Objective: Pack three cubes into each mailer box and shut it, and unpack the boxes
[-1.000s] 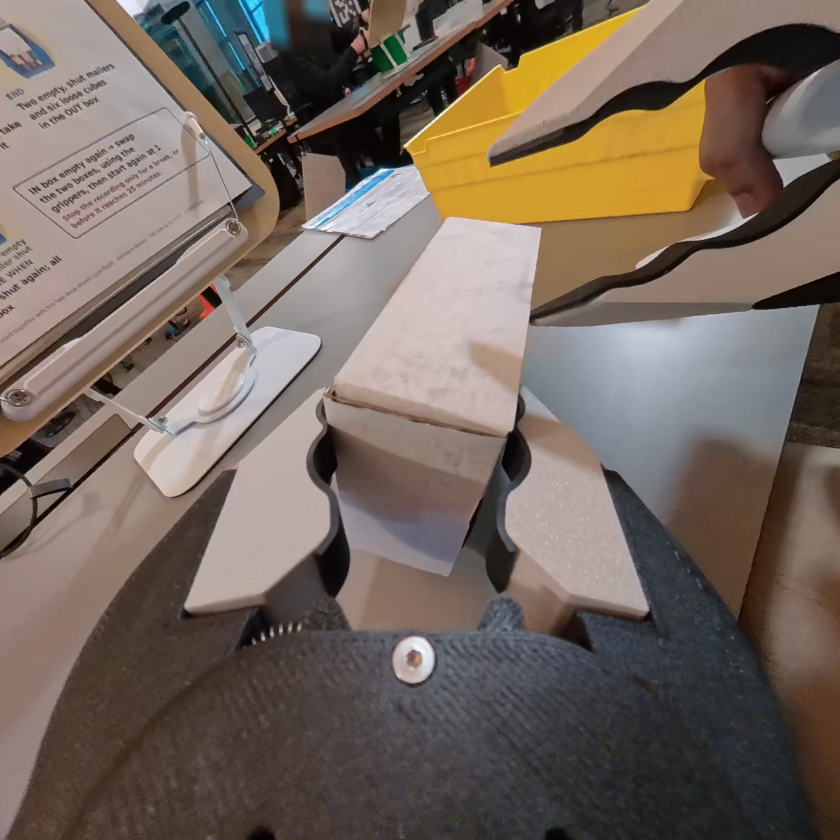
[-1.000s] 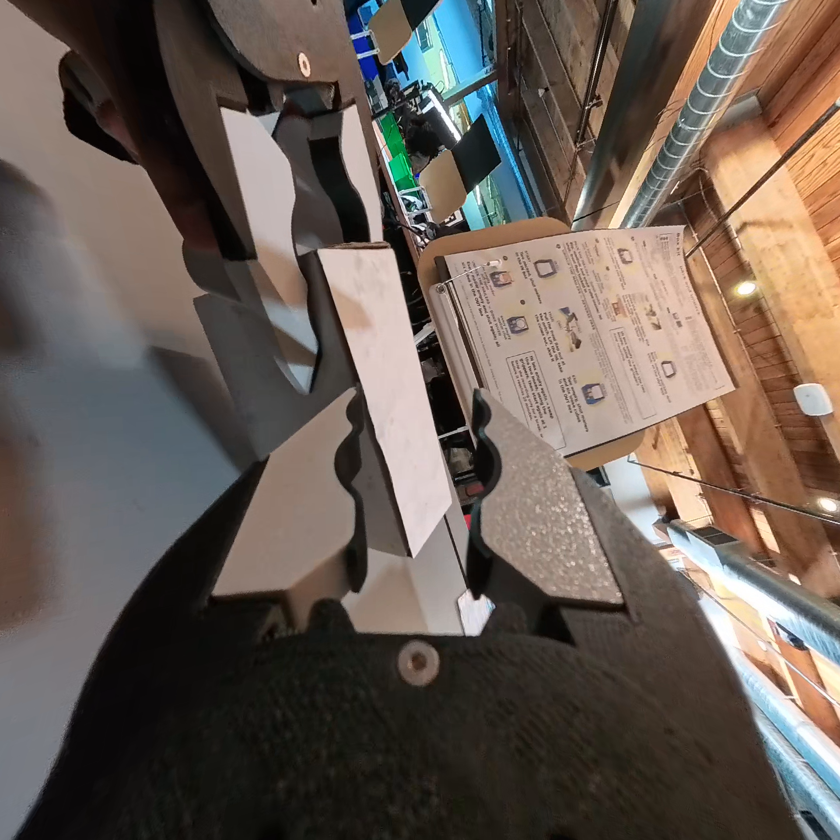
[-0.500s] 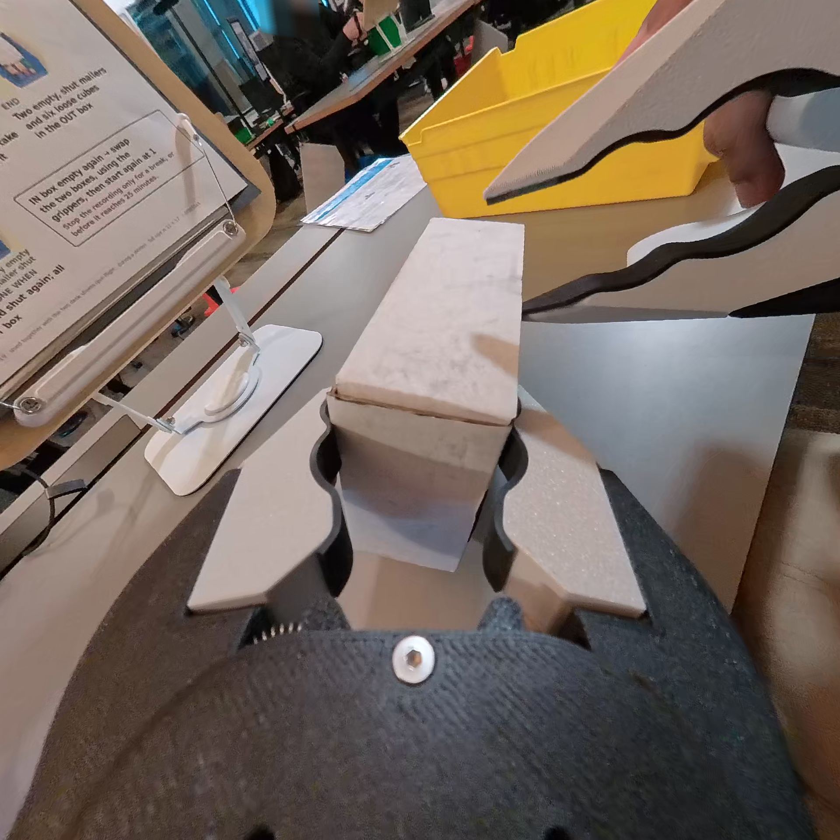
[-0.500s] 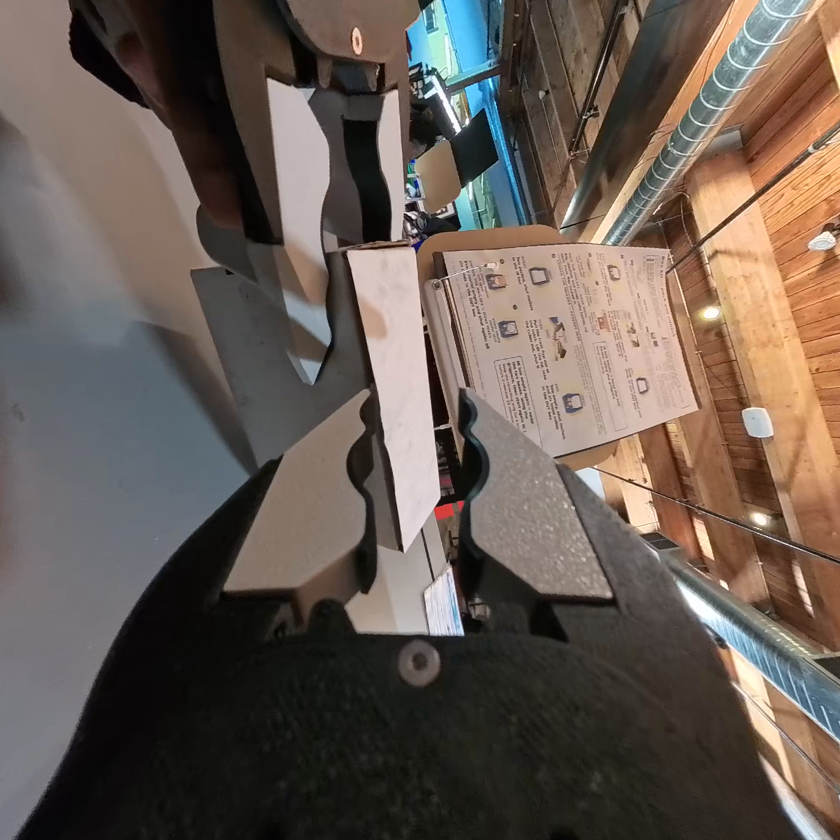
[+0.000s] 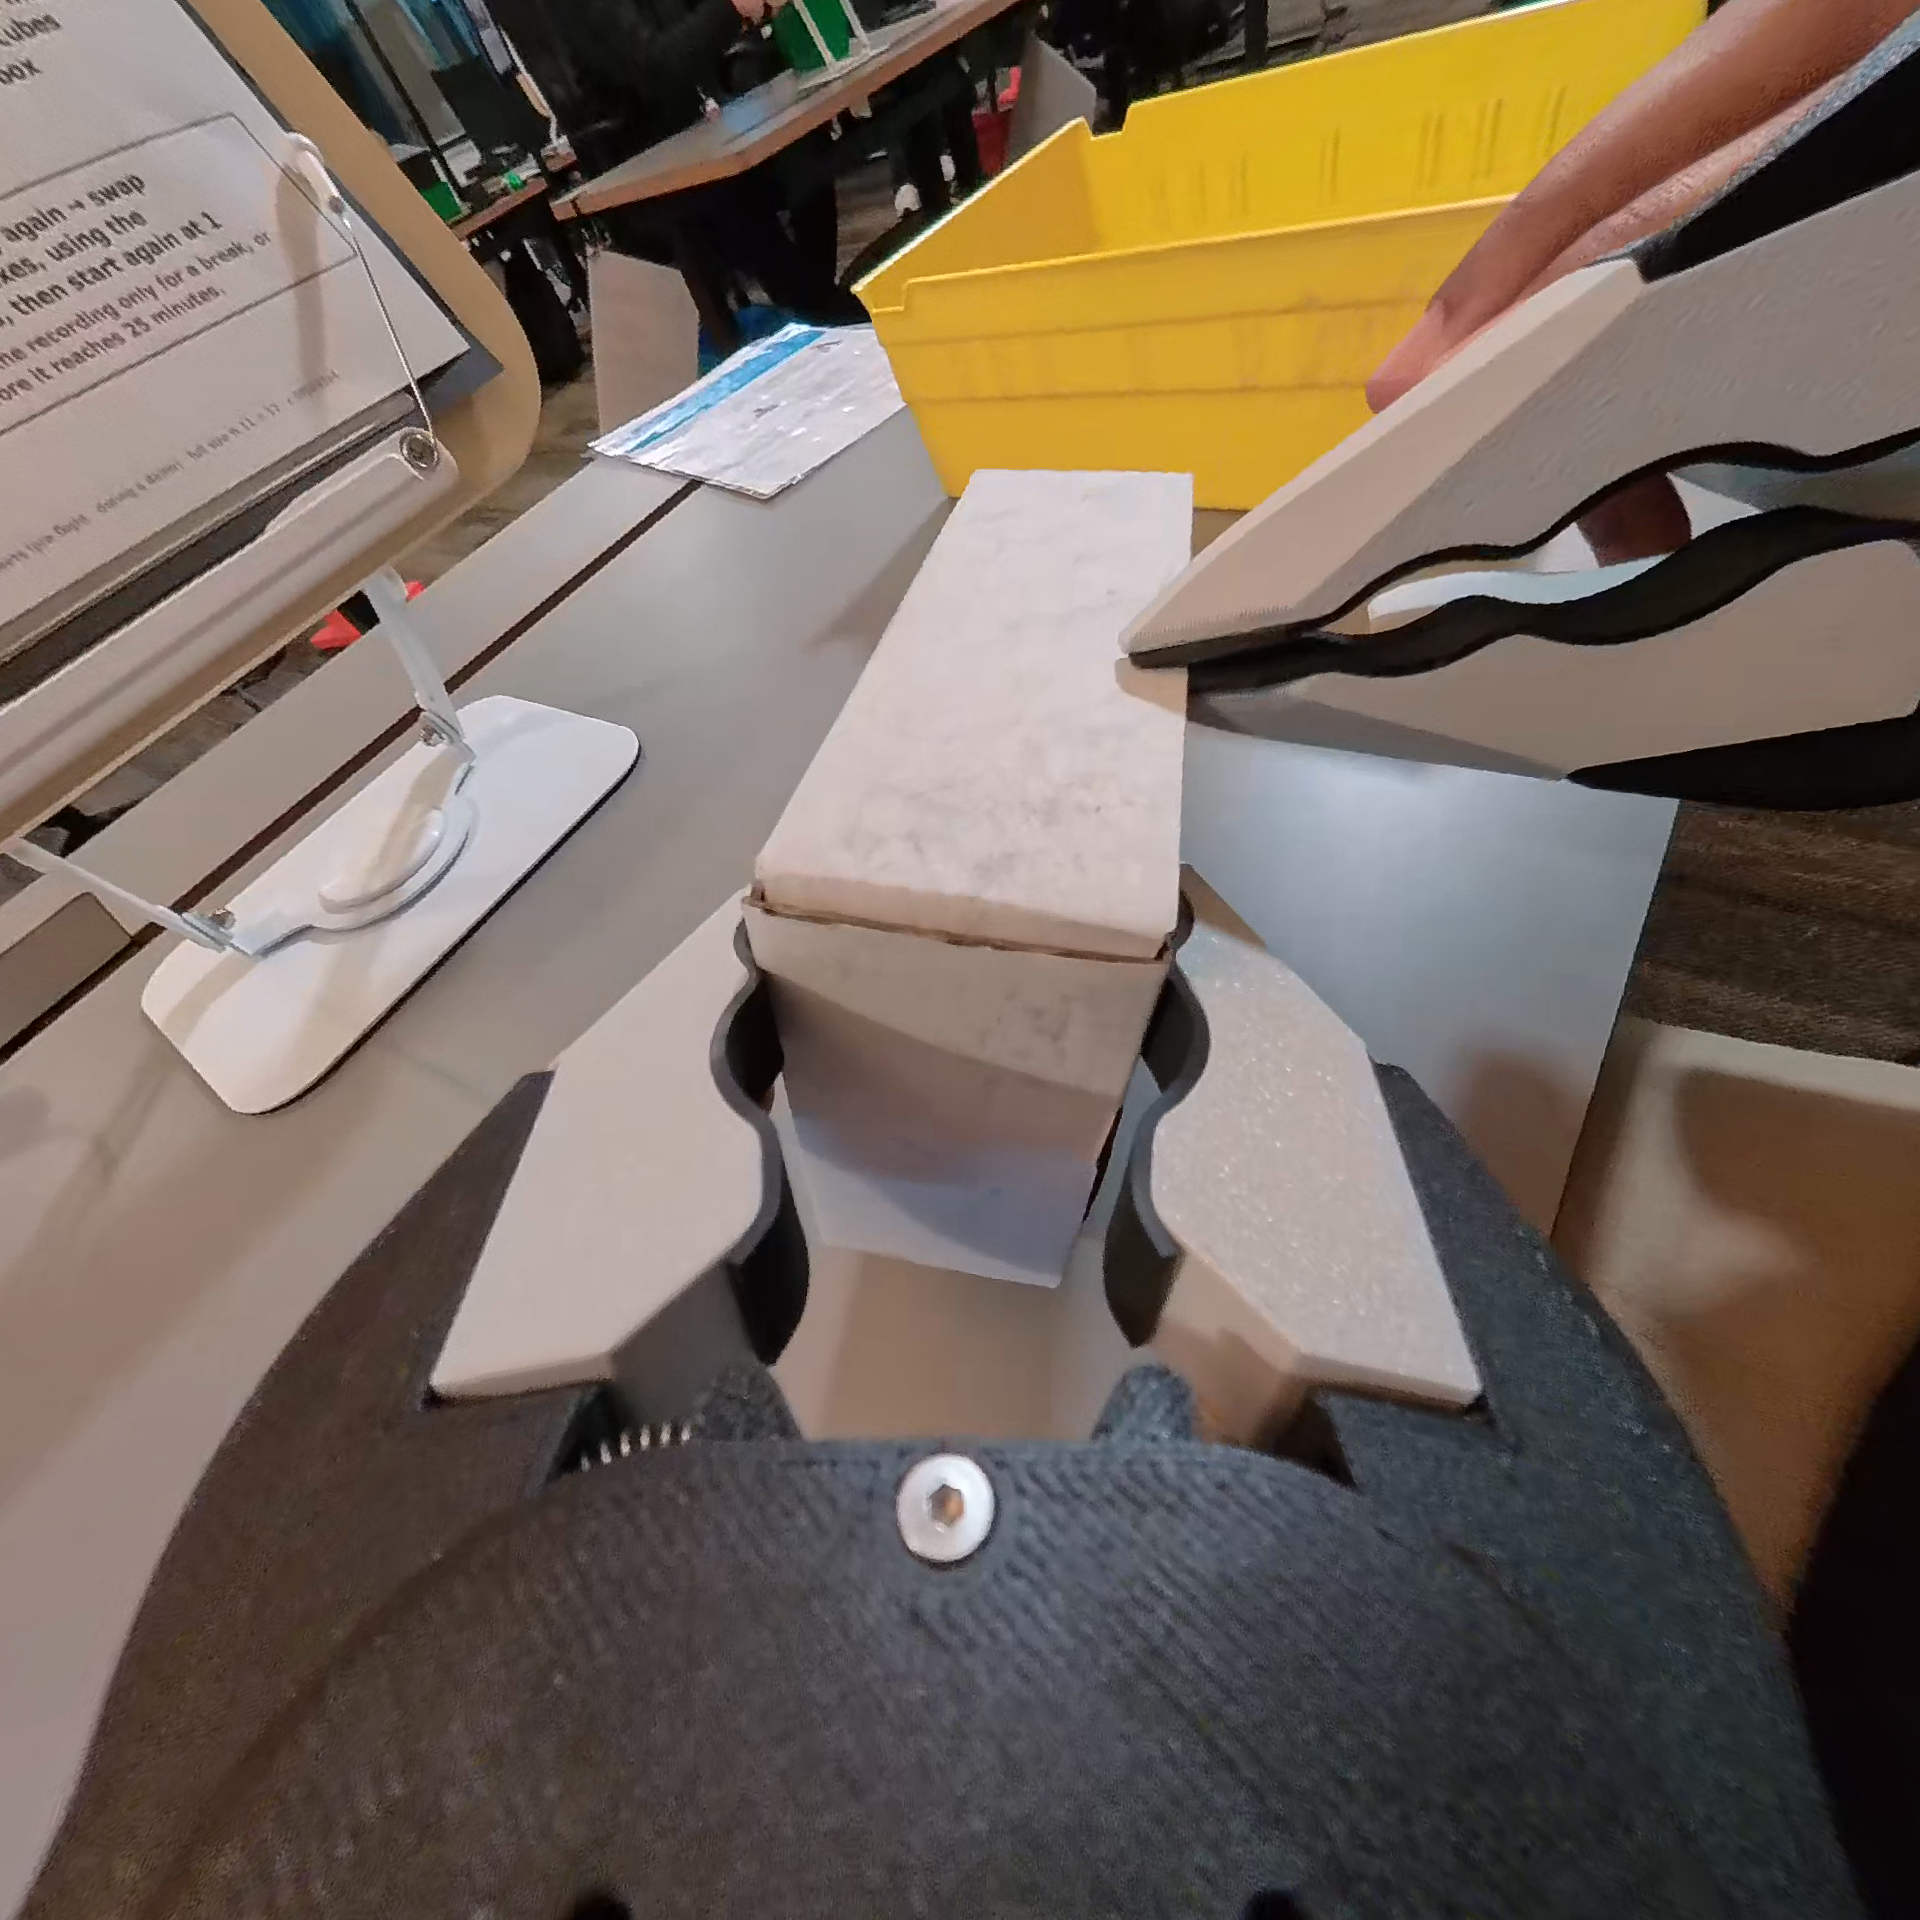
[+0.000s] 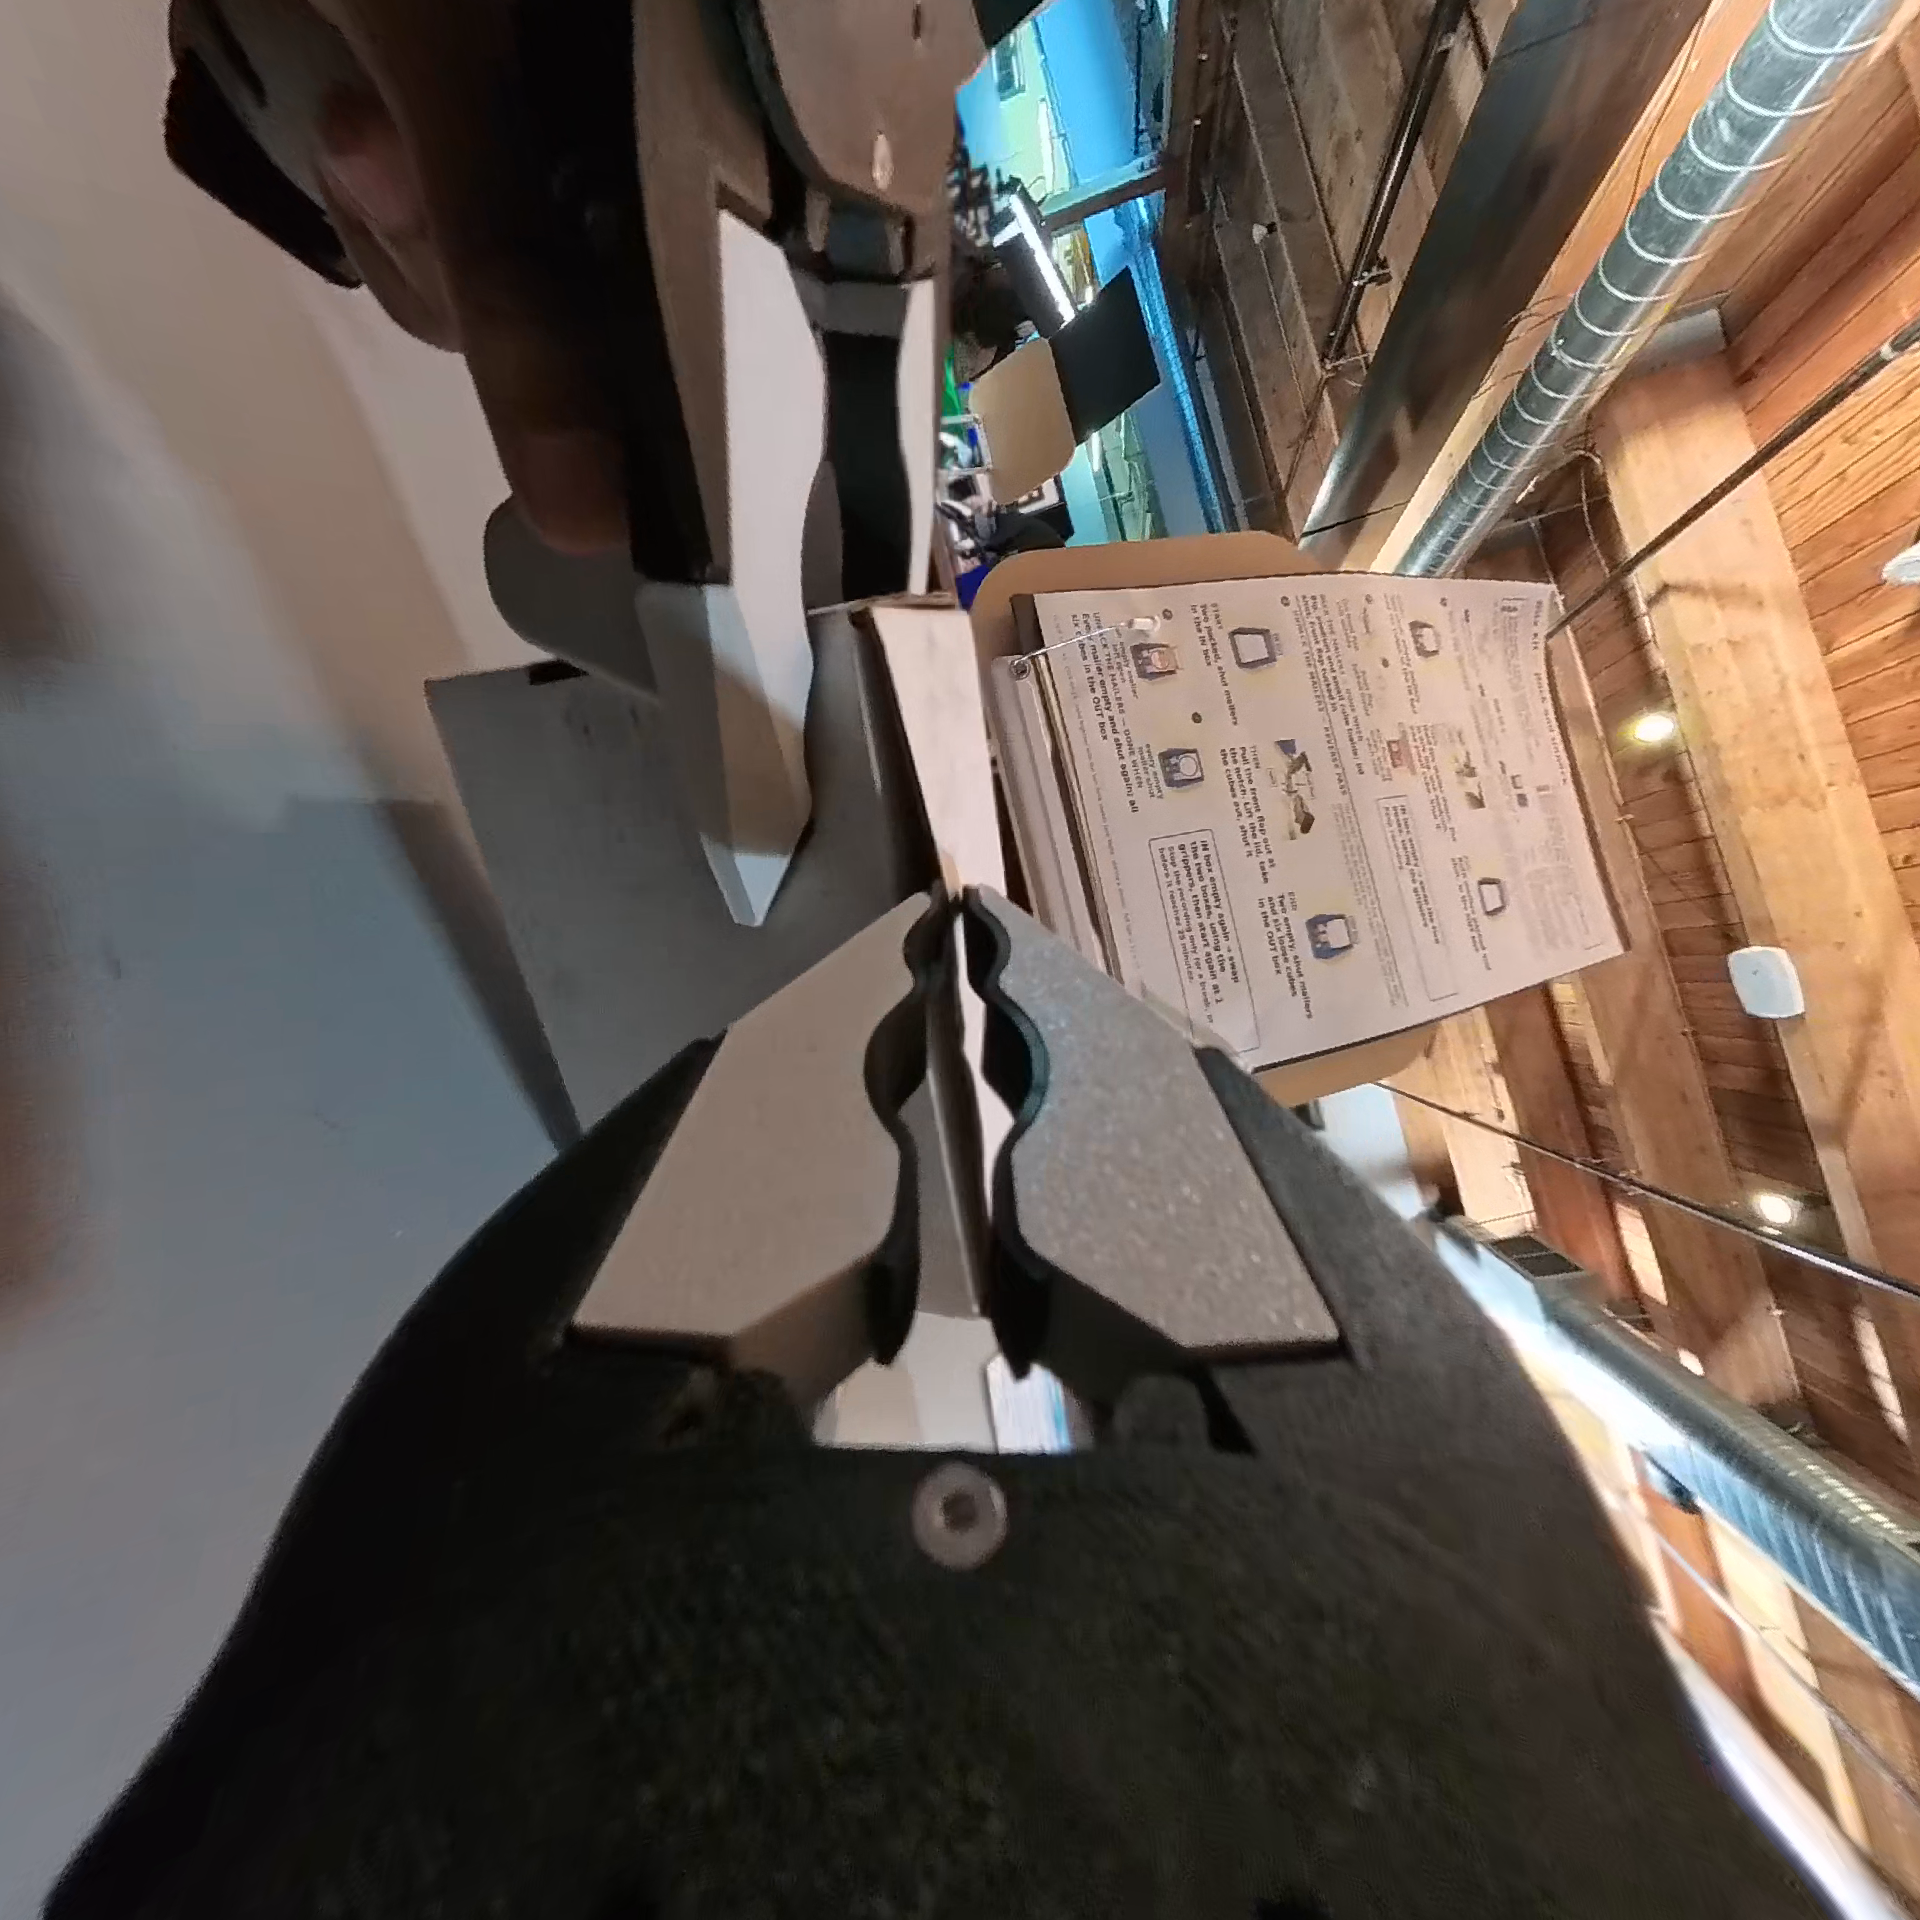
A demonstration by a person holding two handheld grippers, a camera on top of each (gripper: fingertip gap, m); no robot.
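— Where is the mailer box (image 5: 987,727) right now?

— Held up over the grey desk (image 5: 644,644), near its right edge. It is a long white carton with its lid down, and the left gripper (image 5: 951,1122) has its jaws clamped on the near end, one on each side wall.

— And the right gripper (image 5: 1153,649)?

— It comes in from the right side, turned on its side. Its jaws are nearly together and pinch the thin edge of the lid along the box's right long side. The right wrist view shows the same thing: the white panel edge runs between the two jaws, which squeeze it near their tips.

— What else sits on the desk?

— A yellow bin (image 5: 1195,343) at the far edge, just behind the box. A printed sheet in a plastic sleeve (image 5: 758,416) lies flat to the left of the bin. On the left stands an instruction sheet (image 5: 156,270) clipped to a tan board on a white stand (image 5: 353,894).

— Any cubes visible?

— I cannot tell; the box is shut and the inside of the bin does not show.

— Anyone's hand?

— Fingers (image 5: 1538,239) lie along the top of the right gripper.
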